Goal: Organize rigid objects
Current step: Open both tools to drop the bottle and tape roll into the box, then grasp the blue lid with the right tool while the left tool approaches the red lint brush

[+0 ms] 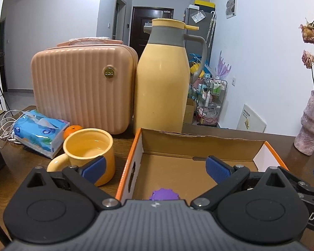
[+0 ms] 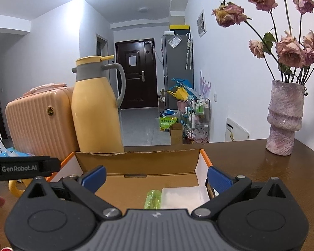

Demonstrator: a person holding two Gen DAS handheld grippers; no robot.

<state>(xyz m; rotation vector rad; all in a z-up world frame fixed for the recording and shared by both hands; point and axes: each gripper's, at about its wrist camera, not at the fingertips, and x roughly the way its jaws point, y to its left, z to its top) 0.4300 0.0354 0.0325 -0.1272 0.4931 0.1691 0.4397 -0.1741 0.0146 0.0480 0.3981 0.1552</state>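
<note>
An open cardboard box (image 1: 198, 140) with orange edges lies on the wooden table; it also shows in the right wrist view (image 2: 136, 161). My left gripper (image 1: 156, 167) is open and empty above the box's left wall; a purple ridged object (image 1: 164, 194) lies in the box just below it. My right gripper (image 2: 157, 177) is open and empty over the box, where a green translucent object (image 2: 152, 198) and a white flat object (image 2: 184, 195) lie. A yellow mug (image 1: 90, 148) stands left of the box.
A yellow thermos jug (image 1: 161, 79) and a pink ribbed case (image 1: 81, 85) stand behind the box. A tissue pack (image 1: 39, 131) and an orange (image 1: 72, 130) lie at the left. A pink vase (image 2: 284, 117) with dried roses stands at the right.
</note>
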